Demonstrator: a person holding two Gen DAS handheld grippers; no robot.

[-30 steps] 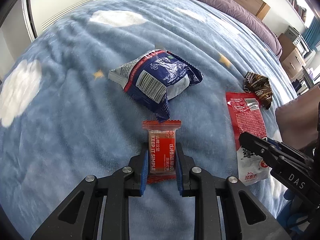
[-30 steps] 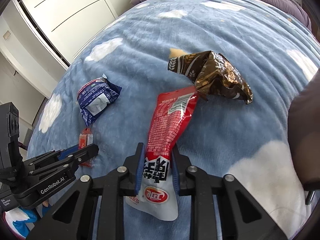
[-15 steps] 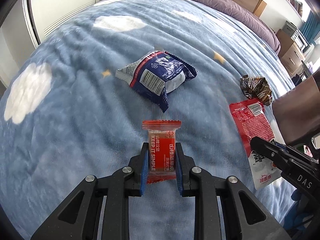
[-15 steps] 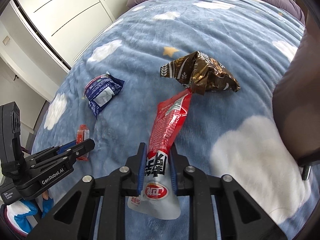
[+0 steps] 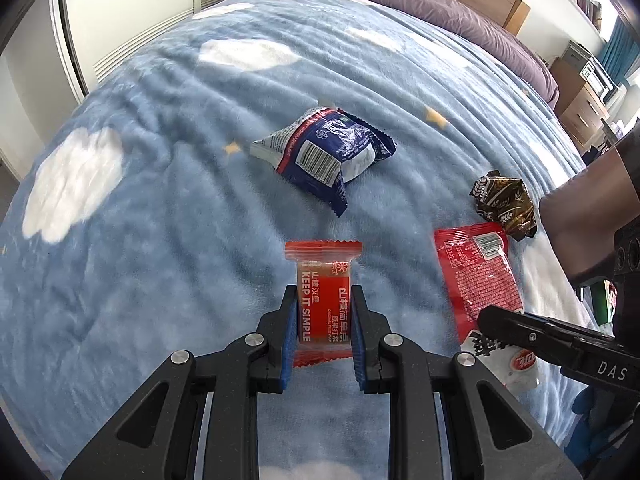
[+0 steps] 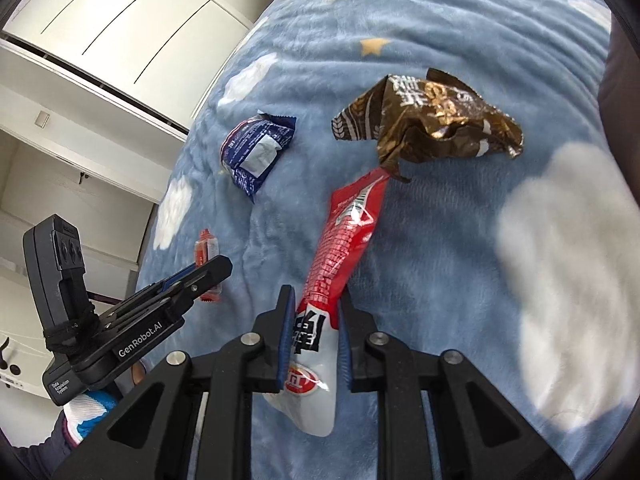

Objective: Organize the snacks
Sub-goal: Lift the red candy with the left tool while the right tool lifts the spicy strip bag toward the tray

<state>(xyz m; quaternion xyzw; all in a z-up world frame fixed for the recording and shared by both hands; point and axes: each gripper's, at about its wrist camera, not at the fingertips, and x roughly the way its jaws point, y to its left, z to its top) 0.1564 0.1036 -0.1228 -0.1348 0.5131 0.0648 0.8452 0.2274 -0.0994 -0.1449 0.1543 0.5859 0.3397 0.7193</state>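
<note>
Pinching a small orange bar (image 5: 324, 300) by its long sides, the left gripper (image 5: 324, 304) is clamped shut on it in the left wrist view, with the bar's crimped far end sticking out past the fingertips above the blue blanket (image 5: 160, 240). Beyond it lies a dark blue packet (image 5: 324, 156); to the right lie a red pouch (image 5: 480, 280) and a crumpled brown wrapper (image 5: 506, 204), the pouch's white end under the right gripper's tip.

From the right wrist view, the right gripper (image 6: 314, 316) is closing, its pads already squeezing the red pouch (image 6: 344, 248) near its white end. The pouch's far tip reaches the brown wrapper (image 6: 432, 124). The blue packet (image 6: 256, 148) lies farther left, and the left gripper (image 6: 208, 276) holds the orange bar (image 6: 204, 248) at lower left.
</note>
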